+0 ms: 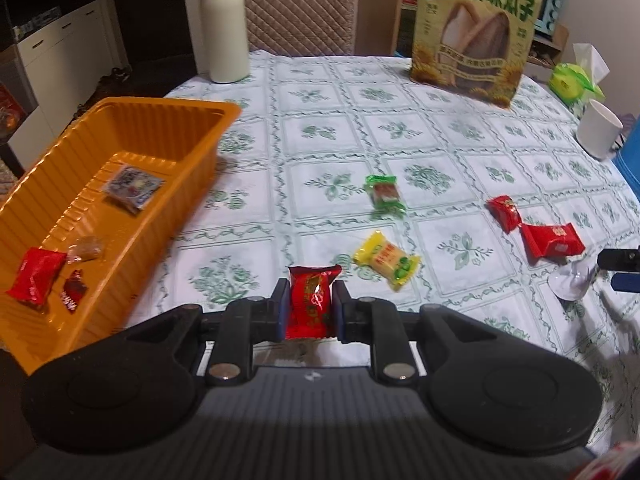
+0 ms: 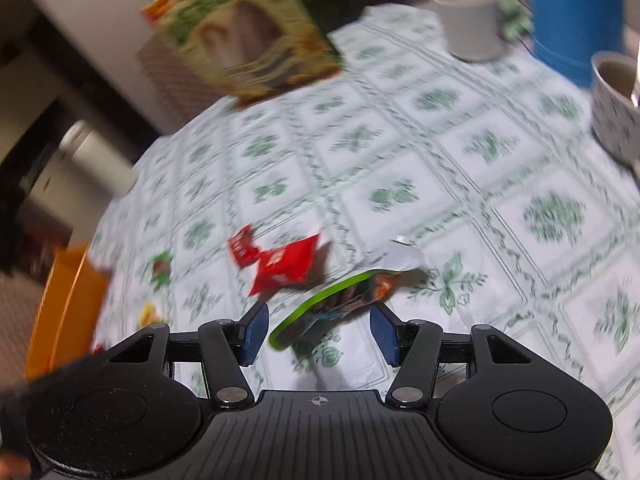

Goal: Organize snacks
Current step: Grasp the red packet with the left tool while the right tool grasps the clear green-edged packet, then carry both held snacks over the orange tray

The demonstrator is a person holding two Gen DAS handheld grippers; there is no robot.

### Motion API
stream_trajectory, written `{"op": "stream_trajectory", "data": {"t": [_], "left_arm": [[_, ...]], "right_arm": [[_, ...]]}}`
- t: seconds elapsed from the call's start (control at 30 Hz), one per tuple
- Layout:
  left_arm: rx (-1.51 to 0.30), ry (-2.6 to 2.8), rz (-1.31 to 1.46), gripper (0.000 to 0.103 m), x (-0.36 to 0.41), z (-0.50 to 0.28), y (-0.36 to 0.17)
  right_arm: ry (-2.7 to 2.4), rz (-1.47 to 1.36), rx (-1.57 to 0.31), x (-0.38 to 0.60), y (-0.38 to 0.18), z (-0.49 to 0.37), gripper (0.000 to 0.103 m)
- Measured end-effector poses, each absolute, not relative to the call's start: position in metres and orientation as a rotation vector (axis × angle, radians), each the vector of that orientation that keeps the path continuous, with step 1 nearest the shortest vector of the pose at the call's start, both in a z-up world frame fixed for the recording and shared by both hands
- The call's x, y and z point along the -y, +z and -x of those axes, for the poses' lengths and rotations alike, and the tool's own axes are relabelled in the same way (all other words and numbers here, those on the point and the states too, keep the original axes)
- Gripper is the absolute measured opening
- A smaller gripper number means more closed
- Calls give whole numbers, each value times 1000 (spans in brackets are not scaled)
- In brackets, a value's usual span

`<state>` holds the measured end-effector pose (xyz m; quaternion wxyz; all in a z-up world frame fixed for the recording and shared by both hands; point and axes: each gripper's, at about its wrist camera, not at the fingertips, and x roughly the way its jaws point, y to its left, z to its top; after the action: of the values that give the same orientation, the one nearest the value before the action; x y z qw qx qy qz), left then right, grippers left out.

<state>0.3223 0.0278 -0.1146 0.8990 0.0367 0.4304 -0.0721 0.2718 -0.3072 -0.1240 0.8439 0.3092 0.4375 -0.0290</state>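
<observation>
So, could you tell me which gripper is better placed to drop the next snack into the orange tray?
Left. The left gripper is already shut on a red snack packet, with the orange tray right beside it. The right gripper holds nothing yet.

tray (image 1: 168, 128): ribbed glossy plastic | tablecloth (image 1: 440, 152): smooth printed vinyl | red wrapper (image 1: 310, 300): shiny foil

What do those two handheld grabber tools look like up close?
Both look alike: the left gripper and right gripper have matte black bodies with two round bulges, ribbed centres bearing a small crosshair mark, silver rivets on black linkages, and blue-padded fingers.
</observation>
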Motion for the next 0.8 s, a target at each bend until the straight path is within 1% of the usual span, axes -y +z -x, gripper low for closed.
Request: {"op": "stream_trajectory", "data": {"t": [0.3, 0.33, 0.37, 0.4, 0.53, 0.7, 0.8], "left_arm": [[-895, -116, -63, 19, -37, -315, -112], [-895, -117, -62, 19, -38, -313, -112], [-895, -115, -62, 19, -38, -312, -112], [-894, -113, -61, 19, -38, -311, -111], [-896, -115, -54, 20, -40, -307, -111], [-901, -122, -58, 19, -37, -299, -110], [-909, -133, -61, 20, -35, -293, -111]], "right_arm": [[-136, -663, -937, 308, -133, -291, 55], [-144, -648, -945, 307, -134, -293, 54], [-151, -632, -957, 304, -136, -294, 47], [-153, -613, -954, 303, -136, -295, 43], [-122, -549, -957, 297, -137, -293, 38], [-68, -500, -976, 294, -135, -288, 27], [-25, -451, -994, 289, -134, -282, 26]]}}
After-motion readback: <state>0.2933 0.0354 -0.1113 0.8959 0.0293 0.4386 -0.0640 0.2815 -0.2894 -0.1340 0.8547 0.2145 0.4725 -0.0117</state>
